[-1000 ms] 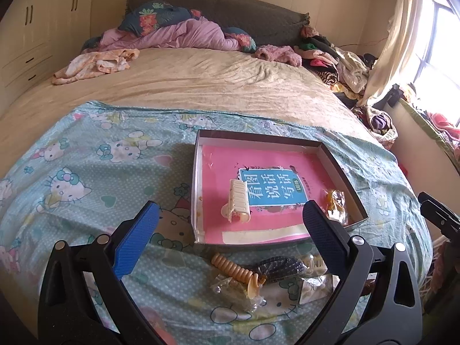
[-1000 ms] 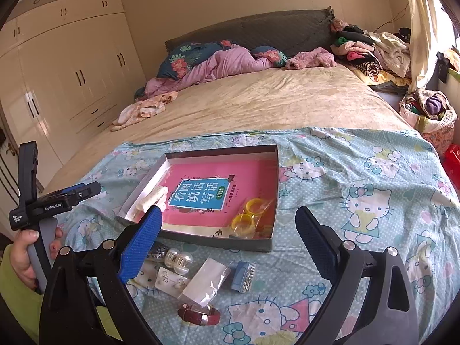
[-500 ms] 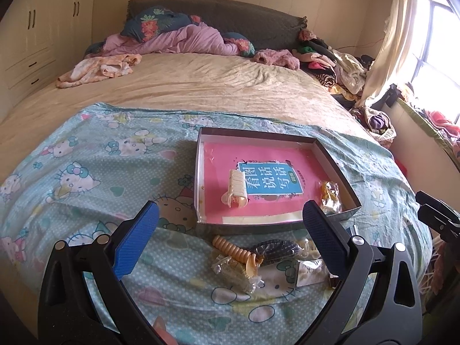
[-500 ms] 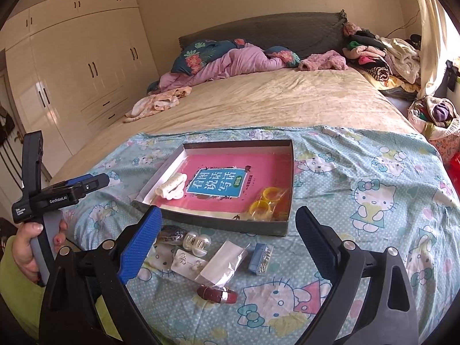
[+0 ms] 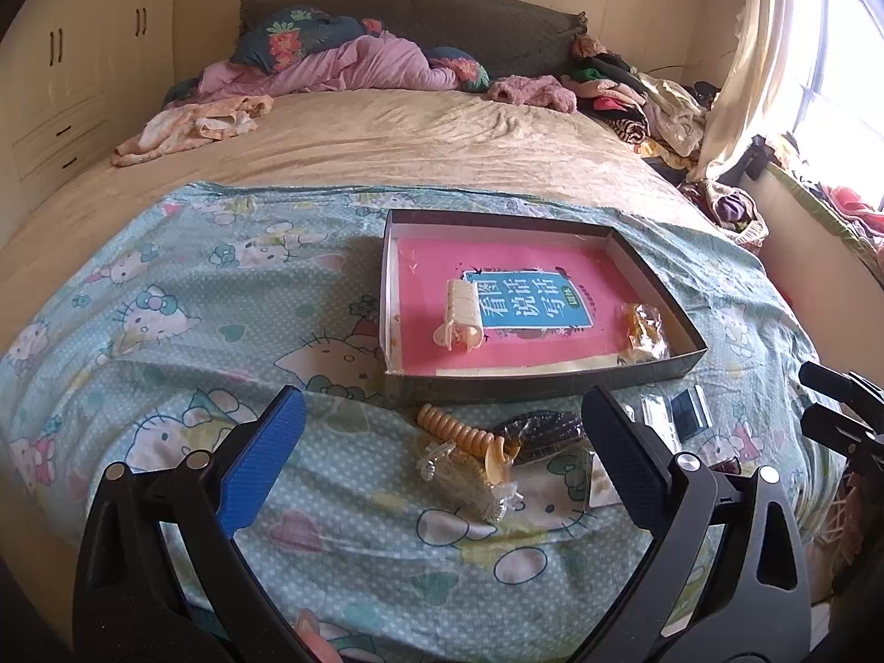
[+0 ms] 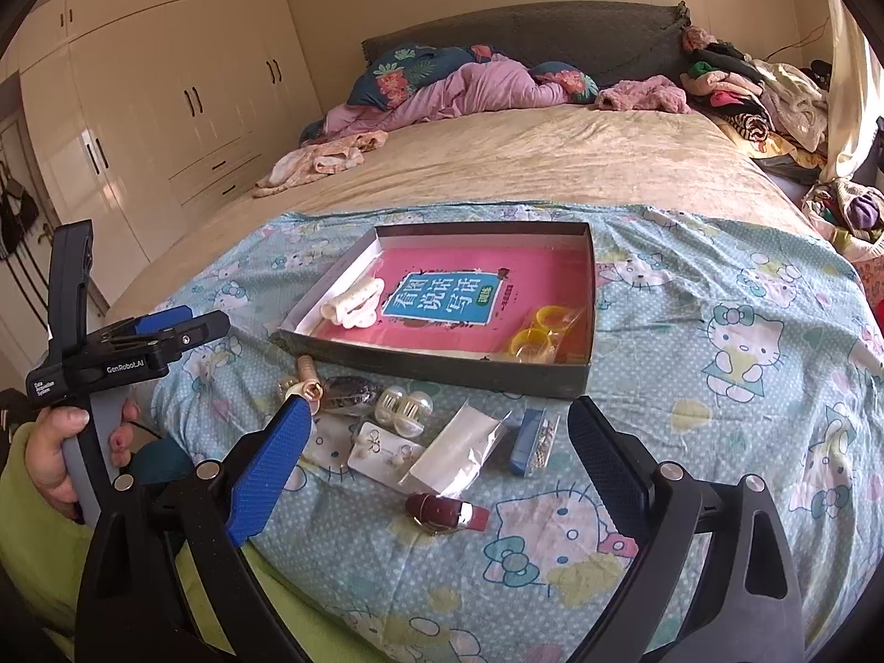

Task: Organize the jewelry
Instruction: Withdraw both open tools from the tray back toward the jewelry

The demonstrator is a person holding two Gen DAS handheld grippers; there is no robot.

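Note:
A shallow dark box (image 5: 530,384) (image 6: 442,370) with a pink and blue book lining its floor lies on the cartoon-cat sheet. Inside it are a cream hair claw (image 5: 458,312) (image 6: 356,298) and a bag of yellow rings (image 5: 641,329) (image 6: 538,331). In front of the box lie loose pieces: a spiral hair tie (image 5: 461,433), a dark clip (image 5: 538,431), a pearl clip (image 6: 403,406), an earring card (image 6: 384,447), a clear packet (image 6: 458,450), a blue box (image 6: 527,439) and a red bracelet (image 6: 447,514). My left gripper (image 5: 442,458) and right gripper (image 6: 436,458) hover open and empty over these pieces.
The bed (image 5: 387,138) stretches back to crumpled pink bedding (image 5: 342,66) and clothes piled at the right (image 5: 635,105). Wardrobes (image 6: 166,94) line the left wall. A hand (image 6: 50,442) holds the left gripper's handle. The sheet's front edge drops off close below the grippers.
Both grippers have pulled back and away from the box, which now appears smaller and farther off. The jewelry pieces lie where they were. Jaws stay open.

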